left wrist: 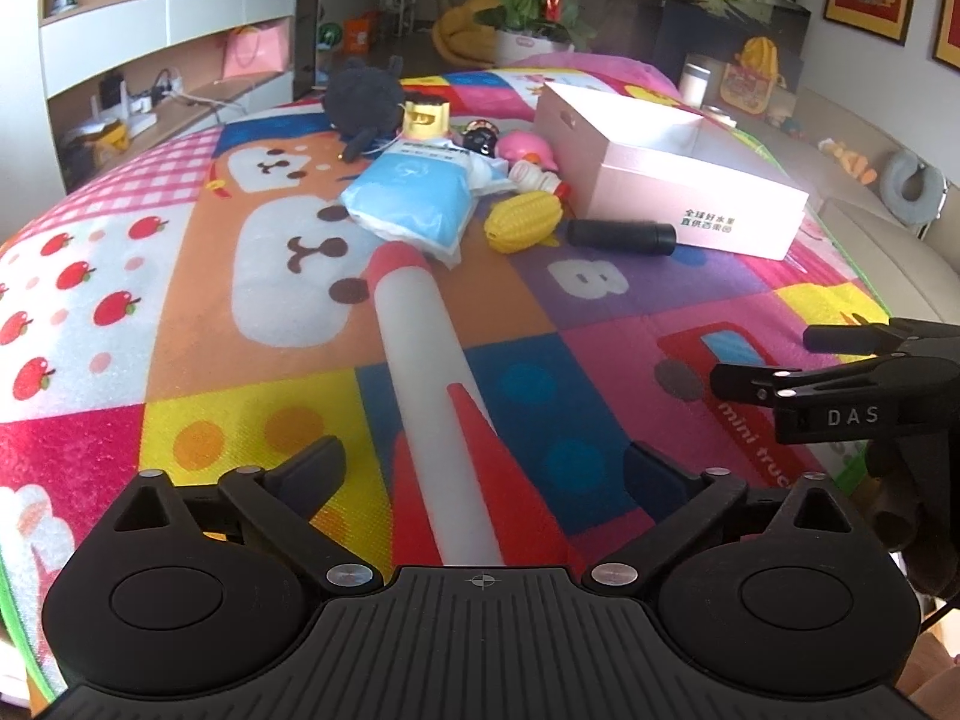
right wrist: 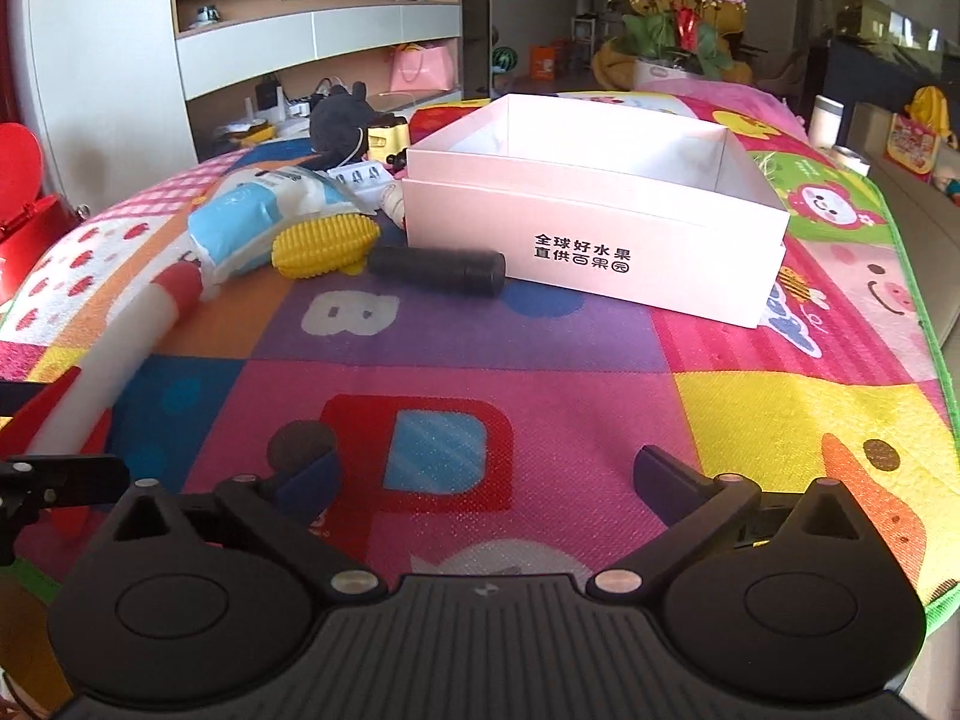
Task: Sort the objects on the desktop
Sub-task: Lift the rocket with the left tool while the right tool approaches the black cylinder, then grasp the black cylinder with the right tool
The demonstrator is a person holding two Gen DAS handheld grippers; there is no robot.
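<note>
A white foam rocket with red nose and fins [left wrist: 420,372] lies on the colourful play mat, its tail between the wide-apart fingers of my left gripper [left wrist: 483,471], which is open. It also shows in the right wrist view [right wrist: 129,336]. Beyond it lie a blue-white pouch [left wrist: 411,195], a yellow corn toy [left wrist: 522,219], a black cylinder [left wrist: 621,235], a black plush [left wrist: 363,93] and small figures. An open, empty pink box [right wrist: 600,228] stands at the right. My right gripper [right wrist: 486,480] is open and empty over the mat, seen also in the left wrist view [left wrist: 780,360].
The mat [right wrist: 540,360] covers a table with a green edge [right wrist: 924,300]. A sofa with toys [left wrist: 870,180] lies to the right. Shelves [right wrist: 318,42] and a flower pot [right wrist: 672,18] stand behind. A red object [right wrist: 24,198] sits at the far left.
</note>
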